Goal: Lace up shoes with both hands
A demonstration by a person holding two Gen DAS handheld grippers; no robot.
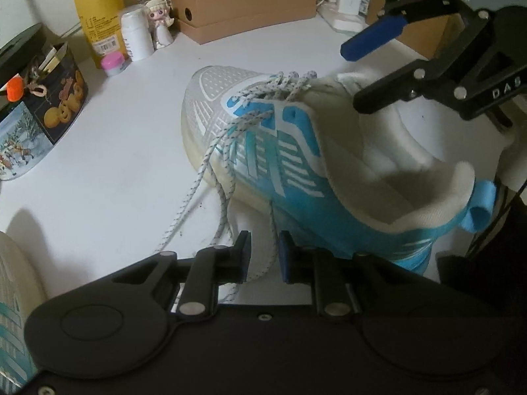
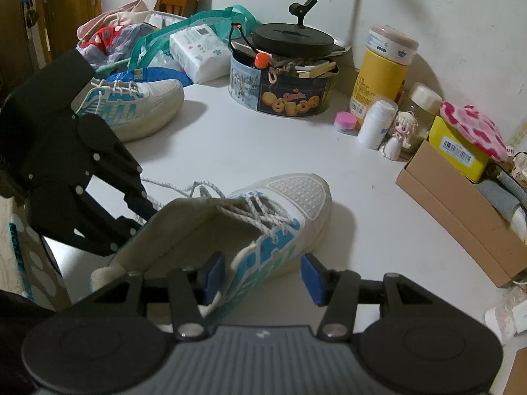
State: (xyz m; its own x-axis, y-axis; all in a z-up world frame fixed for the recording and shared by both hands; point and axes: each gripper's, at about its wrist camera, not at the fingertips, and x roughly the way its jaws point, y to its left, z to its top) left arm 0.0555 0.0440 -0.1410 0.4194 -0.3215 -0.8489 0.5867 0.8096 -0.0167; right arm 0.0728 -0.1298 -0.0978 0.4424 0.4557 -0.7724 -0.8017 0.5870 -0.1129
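The shoe [image 1: 280, 151] lies on the white surface [image 1: 115, 164], toe toward 11 o'clock in the left view, heel nearest the camera. Its lace [image 1: 201, 177] is crossed through the lower eyelets only; the loose ends trail off the side toward 7 o'clock, so the upper eyelets look still to be threaded.

The left gripper [image 1: 265, 255] sits low beside the shoe with its jaws parted, a strand of lace running between them. The pads do not seem to press it, so it reads as released and lined up to pinch that strand.

The right gripper [image 2: 260, 275] hangs over the heel collar, jaws wide apart and holding nothing, straddling the shoe's blue side. In the left view it shows at 2 o'clock [image 1: 359, 75], above the opening. Probably it is placed there to steady the shoe or take the other lace end.

A second shoe [image 2: 131, 108] rests at 10 o'clock in the right view, well apart, near a cookie tin [image 2: 283, 95].
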